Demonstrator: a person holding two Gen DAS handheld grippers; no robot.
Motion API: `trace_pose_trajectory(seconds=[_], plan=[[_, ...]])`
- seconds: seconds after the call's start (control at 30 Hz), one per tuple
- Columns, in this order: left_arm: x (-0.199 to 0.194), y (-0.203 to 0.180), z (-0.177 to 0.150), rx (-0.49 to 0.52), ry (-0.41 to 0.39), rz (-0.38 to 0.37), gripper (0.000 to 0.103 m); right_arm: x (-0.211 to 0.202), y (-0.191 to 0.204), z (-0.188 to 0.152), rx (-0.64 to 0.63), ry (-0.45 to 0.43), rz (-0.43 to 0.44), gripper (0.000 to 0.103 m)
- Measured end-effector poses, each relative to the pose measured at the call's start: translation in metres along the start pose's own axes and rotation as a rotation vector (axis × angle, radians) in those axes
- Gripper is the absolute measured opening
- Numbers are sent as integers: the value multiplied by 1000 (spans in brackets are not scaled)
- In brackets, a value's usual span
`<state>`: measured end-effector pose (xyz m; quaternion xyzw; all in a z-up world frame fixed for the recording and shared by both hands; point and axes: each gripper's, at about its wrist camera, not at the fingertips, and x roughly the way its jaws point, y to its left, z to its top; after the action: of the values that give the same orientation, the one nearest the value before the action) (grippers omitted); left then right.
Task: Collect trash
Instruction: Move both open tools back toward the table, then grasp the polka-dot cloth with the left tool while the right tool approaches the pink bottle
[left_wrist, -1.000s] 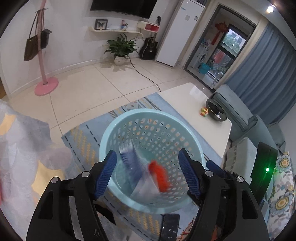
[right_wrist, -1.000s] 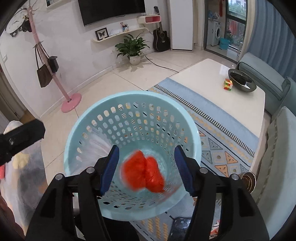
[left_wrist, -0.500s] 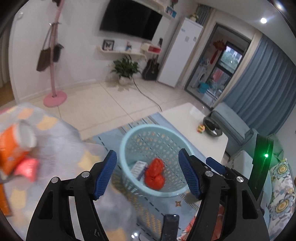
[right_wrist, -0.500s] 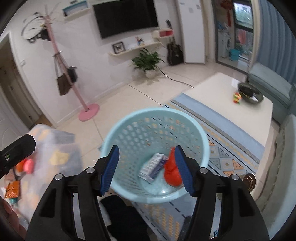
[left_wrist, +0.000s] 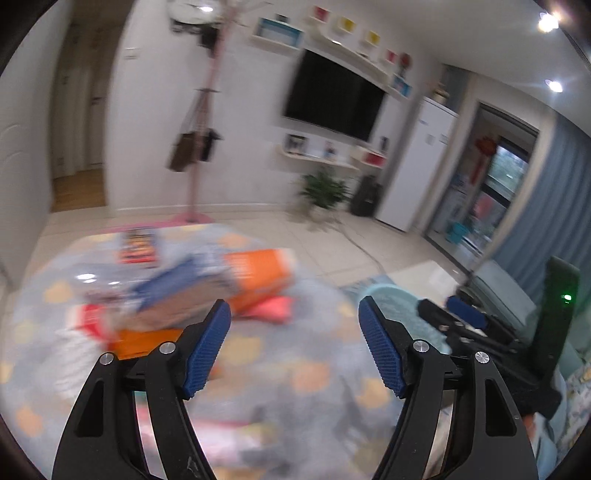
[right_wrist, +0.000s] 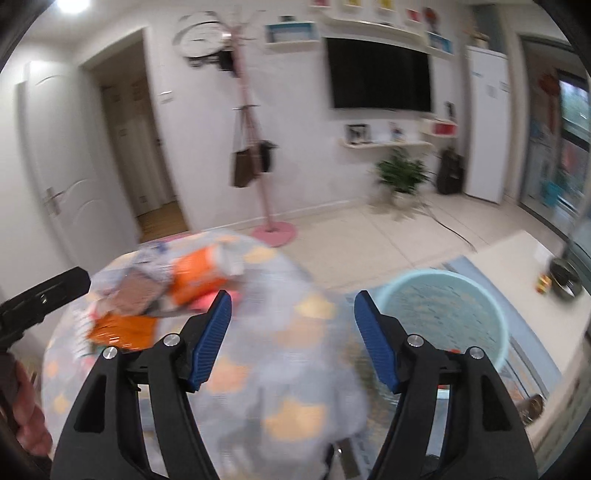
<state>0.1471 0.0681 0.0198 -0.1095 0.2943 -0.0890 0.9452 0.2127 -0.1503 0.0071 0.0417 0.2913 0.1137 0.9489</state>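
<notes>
Both cameras have swung away from the basket (right_wrist: 441, 317), which filled both views a second ago and now sits low at the right, its inside blurred so the trash dropped there cannot be made out. The left gripper (left_wrist: 293, 349) points level across a worktop (left_wrist: 280, 354) covered by a grey cloth with orange patches, its blue fingers (left_wrist: 207, 350) wide apart with nothing between them. The right gripper (right_wrist: 291, 339) points the same way from a little further right, its fingers (right_wrist: 208, 338) equally spread and empty. A pile of trash (left_wrist: 192, 291) lies on the cloth ahead of the left gripper's left finger: orange packets, a blue wrapper, a pink piece and a red-and-orange pack further back, all smeared by motion. From the right wrist the same pile (right_wrist: 166, 291) sits at upper left of the cloth, near the left gripper's black body at the frame edge.
</notes>
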Motion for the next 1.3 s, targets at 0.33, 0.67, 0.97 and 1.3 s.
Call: trace_pose_trajectory(seconds=[0.33,0.67,0.97,1.3], plan=[[-59,124,-23,-77,1,239,78,16,100,-19,-130,37,190,72],[2,202,-51,-209,193,174,76,39,134,-35,-178,129,307,72],[21,214,-63,-238,241,128,38,58,150,-48,-216,213,346,72],[-21,212,-62,-251,161,122,19,57,169,-74,-325,295,395,72]])
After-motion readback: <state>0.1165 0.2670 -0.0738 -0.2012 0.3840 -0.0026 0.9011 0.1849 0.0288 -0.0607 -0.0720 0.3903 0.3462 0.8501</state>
